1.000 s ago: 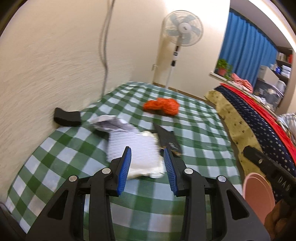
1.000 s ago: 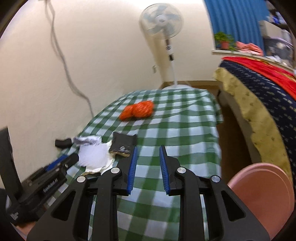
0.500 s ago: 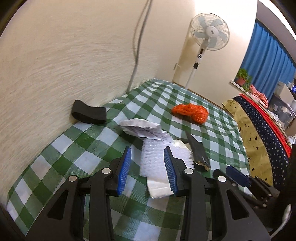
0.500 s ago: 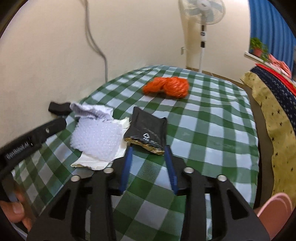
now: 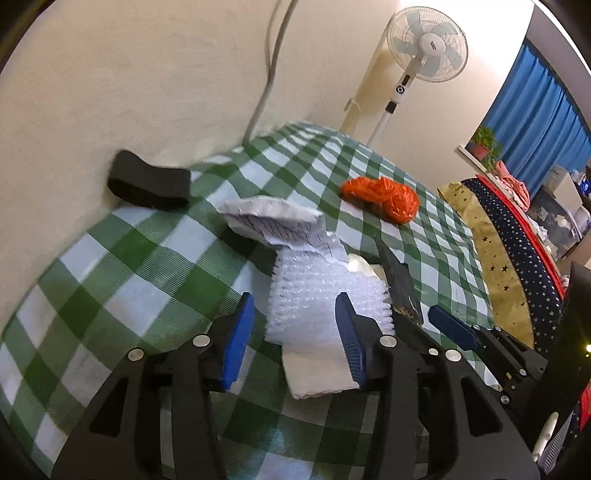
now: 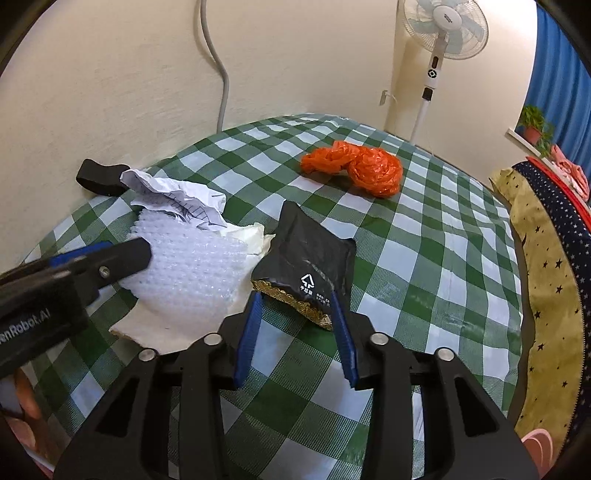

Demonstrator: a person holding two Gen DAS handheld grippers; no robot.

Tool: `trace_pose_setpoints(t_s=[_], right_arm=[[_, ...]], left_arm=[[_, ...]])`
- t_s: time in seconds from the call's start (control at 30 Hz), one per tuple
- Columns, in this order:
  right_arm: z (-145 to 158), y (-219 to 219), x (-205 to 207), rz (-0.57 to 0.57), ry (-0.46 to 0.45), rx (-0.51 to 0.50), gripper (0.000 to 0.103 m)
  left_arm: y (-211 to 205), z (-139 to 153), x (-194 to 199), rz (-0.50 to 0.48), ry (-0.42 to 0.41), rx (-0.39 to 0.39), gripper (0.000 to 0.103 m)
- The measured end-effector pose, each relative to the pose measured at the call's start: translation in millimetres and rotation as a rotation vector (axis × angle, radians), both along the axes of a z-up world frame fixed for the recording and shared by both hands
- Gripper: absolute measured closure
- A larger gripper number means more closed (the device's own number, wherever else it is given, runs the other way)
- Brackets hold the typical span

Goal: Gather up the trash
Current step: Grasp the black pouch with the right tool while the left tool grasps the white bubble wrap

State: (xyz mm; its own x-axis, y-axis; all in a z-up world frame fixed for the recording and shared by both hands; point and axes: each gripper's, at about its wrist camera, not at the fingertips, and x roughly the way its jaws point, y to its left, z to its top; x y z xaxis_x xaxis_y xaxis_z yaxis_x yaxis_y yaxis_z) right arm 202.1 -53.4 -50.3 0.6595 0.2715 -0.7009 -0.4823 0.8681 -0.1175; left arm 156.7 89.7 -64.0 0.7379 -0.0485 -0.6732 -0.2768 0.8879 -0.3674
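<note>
On a table covered with a green-and-white checked cloth [image 6: 424,258], the trash lies in a loose cluster near the wall. In the left wrist view, the left gripper [image 5: 295,314] sits low in the centre of the frame, its jaws opening around the near end of a sheet of bubble wrap [image 5: 317,288], which lies between the blue pads on top of a white paper [image 5: 317,373]; the pads do not seem to press on it, though the view there is poor. Behind it, up and left, lies a crumpled lined paper [image 5: 273,221], and an orange plastic bag [image 5: 384,195] sits further back to the right. A black foam block [image 5: 147,182] rests against the wall at the left. In the right wrist view, the right gripper [image 6: 295,306] has its jaws closing on either side of the torn gold-edged end of a black wrapper [image 6: 310,258] at mid-frame; the pads flank its corners, apparently without clamping. A standing fan [image 6: 443,33] is at the upper right.
</note>
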Motion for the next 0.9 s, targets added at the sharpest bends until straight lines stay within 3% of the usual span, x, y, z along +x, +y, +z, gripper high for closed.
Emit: trace_pose_setpoints(t_s=[0.07,0.2,0.43,0.53,0.67,0.73,0.87,0.9], right_arm=[[-1,-1,1,0.001,0.008,0.006,0.076],[-2,-4,2,0.004,0.015,0.027,0.101],[5,-25,2,-0.048,0.026,0.112,0.103],[7,-31,0,-0.042,0.036,0.131,0.103],[7,-30,2,-0.045,0.053,0.138,0.089],[7,-29,4,-0.051,0.047,0.128,0.065],[7,-42,17,-0.103,0.107,0.218,0.062],[6,-46,22,-0.12,0.123,0.242,0.055]], left_arm=[[-1,-3,2,-0.007,0.009,-0.014,0.058],[-1,-6,4,-0.007,0.021,-0.023,0.058],[0,-6,3,-0.027,0.026,-0.037,0.09],[0,0,0,-0.023,0.01,-0.034,0.095],[3,9,-7,-0.01,-0.014,-0.015,0.096],[6,10,-9,0.002,-0.019,-0.016,0.096],[10,15,-12,0.026,-0.035,-0.014,0.096],[9,15,-11,0.022,-0.034,-0.015,0.096]])
